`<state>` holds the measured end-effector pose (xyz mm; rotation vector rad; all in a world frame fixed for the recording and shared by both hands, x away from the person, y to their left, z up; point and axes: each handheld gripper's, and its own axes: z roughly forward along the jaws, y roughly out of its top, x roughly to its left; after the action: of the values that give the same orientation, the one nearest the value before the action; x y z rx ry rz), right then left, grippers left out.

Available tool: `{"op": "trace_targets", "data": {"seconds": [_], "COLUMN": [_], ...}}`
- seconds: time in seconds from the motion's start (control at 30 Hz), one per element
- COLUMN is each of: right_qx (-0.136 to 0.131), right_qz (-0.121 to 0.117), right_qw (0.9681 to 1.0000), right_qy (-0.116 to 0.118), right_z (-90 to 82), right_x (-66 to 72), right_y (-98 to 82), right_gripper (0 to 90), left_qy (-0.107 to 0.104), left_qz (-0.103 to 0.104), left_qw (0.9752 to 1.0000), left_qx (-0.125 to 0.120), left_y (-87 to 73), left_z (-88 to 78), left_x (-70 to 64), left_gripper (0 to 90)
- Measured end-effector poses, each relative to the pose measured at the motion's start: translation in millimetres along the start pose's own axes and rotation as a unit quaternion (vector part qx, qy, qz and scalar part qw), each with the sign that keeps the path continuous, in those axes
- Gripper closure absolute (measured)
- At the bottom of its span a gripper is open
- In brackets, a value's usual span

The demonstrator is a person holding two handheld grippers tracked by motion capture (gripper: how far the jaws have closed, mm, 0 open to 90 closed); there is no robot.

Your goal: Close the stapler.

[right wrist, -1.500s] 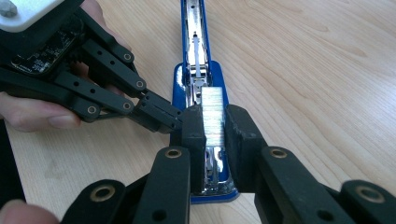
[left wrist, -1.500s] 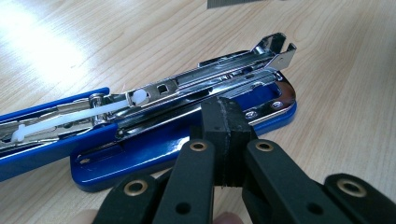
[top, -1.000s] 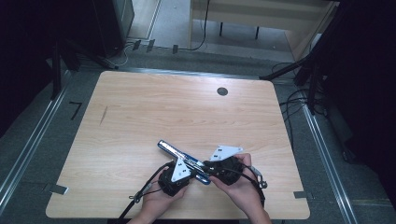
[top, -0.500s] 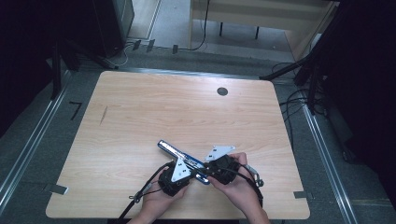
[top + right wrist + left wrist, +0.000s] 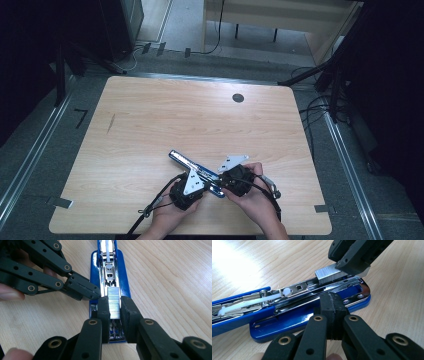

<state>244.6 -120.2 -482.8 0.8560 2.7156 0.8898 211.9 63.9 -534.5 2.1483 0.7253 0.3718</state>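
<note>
A pale wooden table (image 5: 150,125) with rounded corners stands on a grey floor; it has a small dark round cable hole (image 5: 238,98) near its far edge and a faint dark streak (image 5: 110,122) toward its left side. Metal rails run along both sides of it, cables trail over the floor at the right, and light wooden furniture (image 5: 280,20) stands beyond in a dim room.

Near the table's front edge lies an opened blue stapler (image 5: 197,170), its chrome magazine (image 5: 329,286) exposed. The left gripper (image 5: 189,190) has its jaws pressed together, empty, with the tips resting against the stapler's blue base at its front end. The right gripper (image 5: 235,180) pinches a silver strip of staples (image 5: 113,305) between its pads, holding it over the channel of the magazine at the stapler's front end.

Against the earlier frames, the stapler lies in the same spot and the left hand (image 5: 170,215) is unmoved; the right hand (image 5: 255,200) has shifted only slightly, and both jaw pairs stand as before.
</note>
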Motion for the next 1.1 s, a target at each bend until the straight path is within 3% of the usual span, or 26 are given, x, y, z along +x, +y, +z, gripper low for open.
{"op": "trace_targets", "data": {"seconds": [1.1], "right_qx": [0.006], "right_qz": [-0.010], "right_qw": [0.9999], "right_qy": [-0.004], "right_z": [3.9], "right_x": [0.1], "right_y": [1.5], "right_gripper": [79.9], "left_qy": [0.000], "left_qz": [0.000], "left_qw": [1.0000], "left_qx": [0.000], "left_y": [0.0], "left_z": [0.0], "left_x": [-0.2], "left_gripper": [90.0]}}
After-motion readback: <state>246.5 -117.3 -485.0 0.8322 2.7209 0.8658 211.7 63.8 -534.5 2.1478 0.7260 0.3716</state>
